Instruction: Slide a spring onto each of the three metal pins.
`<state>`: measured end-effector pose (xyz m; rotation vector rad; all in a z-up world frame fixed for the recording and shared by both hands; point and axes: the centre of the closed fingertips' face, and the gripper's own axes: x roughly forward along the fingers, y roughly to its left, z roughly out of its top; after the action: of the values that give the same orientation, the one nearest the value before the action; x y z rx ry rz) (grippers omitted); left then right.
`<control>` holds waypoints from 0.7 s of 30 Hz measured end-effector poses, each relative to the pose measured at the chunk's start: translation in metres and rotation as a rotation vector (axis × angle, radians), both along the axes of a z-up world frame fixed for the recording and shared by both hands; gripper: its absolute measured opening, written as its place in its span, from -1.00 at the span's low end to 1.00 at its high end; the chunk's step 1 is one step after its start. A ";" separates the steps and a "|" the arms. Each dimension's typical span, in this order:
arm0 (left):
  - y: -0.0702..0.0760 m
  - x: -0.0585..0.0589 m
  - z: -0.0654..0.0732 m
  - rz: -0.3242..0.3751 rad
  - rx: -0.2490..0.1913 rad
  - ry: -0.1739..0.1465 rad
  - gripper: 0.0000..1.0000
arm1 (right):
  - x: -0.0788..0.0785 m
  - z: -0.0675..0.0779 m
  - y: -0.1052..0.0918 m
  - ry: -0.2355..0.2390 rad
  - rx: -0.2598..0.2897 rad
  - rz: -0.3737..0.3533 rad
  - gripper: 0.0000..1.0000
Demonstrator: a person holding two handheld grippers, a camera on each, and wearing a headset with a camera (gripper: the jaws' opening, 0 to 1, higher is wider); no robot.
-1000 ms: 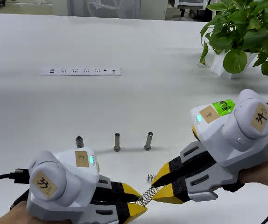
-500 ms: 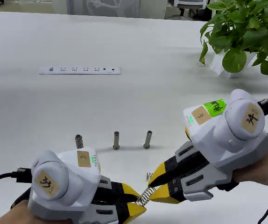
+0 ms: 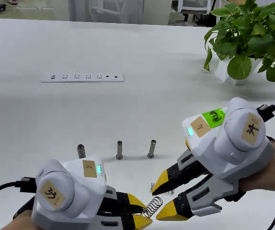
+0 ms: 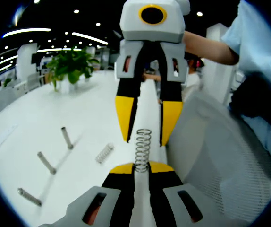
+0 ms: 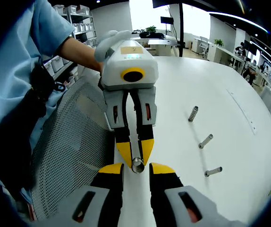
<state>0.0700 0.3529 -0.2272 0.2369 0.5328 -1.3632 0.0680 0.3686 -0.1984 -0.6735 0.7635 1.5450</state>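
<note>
The left gripper [image 3: 140, 214] pinches one end of a spring [image 3: 152, 206] between its yellow tips. The spring sticks out forward from them, lifted off the table [image 3: 176, 96]. The right gripper [image 3: 165, 199] faces it with its jaws spread. In the left gripper view the free end of the spring lies between those two open tips, and I cannot tell whether it touches either one. In the right gripper view the spring is seen end-on as a small ring just in front of that gripper's own parted tips.

A loose spring [image 3: 153, 185] lies on the table just beyond the grippers. Farther out, three pins stand upright in a row. The left pin [image 3: 81, 151] already carries a spring around it. The middle pin [image 3: 119, 150] and the right pin [image 3: 151, 149] are bare. Well beyond the pins a white power strip [image 3: 82, 77] lies flat on the table, and a potted plant [image 3: 245, 33] stands at the far right.
</note>
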 end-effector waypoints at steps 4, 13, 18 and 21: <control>-0.001 -0.002 -0.002 -0.013 0.009 0.000 -0.81 | -0.001 -0.007 0.003 0.004 -0.027 0.024 -0.62; -0.003 -0.002 0.000 -0.009 0.000 -0.002 -0.81 | -0.004 -0.013 0.004 0.023 -0.052 0.047 -0.66; -0.004 -0.002 0.000 -0.007 -0.003 -0.004 -0.81 | -0.007 -0.014 0.004 0.037 -0.059 0.055 -0.71; -0.004 -0.003 0.000 -0.009 -0.003 -0.003 -0.81 | -0.007 -0.016 0.005 0.035 -0.065 0.058 -0.71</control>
<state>0.0673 0.3494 -0.2273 0.2393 0.5277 -1.3722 0.0613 0.3732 -0.2141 -0.7235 0.8302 1.5939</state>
